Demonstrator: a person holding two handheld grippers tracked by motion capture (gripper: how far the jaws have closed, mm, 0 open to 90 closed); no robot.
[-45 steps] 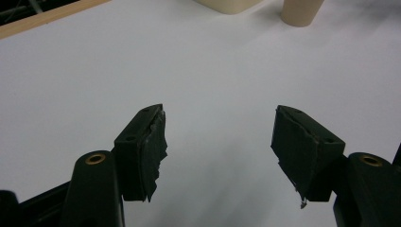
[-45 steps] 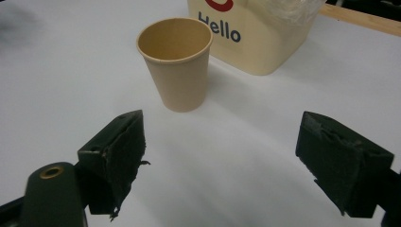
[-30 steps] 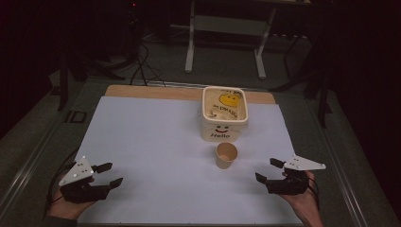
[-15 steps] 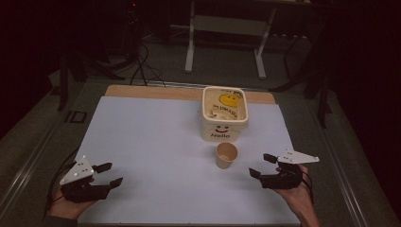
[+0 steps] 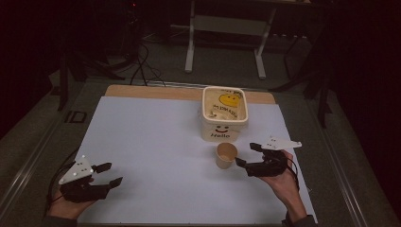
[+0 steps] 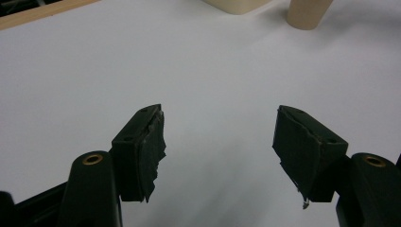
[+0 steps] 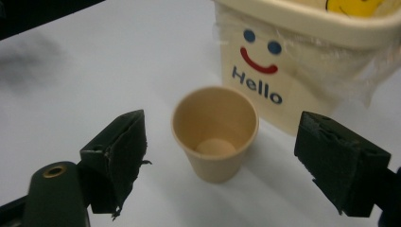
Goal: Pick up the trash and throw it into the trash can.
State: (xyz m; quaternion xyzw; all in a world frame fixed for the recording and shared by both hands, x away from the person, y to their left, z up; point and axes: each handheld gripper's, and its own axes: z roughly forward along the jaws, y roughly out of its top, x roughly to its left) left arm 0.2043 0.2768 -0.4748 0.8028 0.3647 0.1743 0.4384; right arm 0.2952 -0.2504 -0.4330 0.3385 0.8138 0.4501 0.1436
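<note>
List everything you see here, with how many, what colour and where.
cup: one, tan paper, upright and empty, on the white sheet in front of the tub
tub: one, cream, smiley face and "Hello" on its side, toward the far edge of the sheet
sheet: one, white, covering most of the table
table: one, wood strip showing at the far edge
stand: one, pale metal legs, on the floor beyond the table
left gripper: one, black, open, near left on the sheet
right gripper: one, black, open, just right of the cup
</note>
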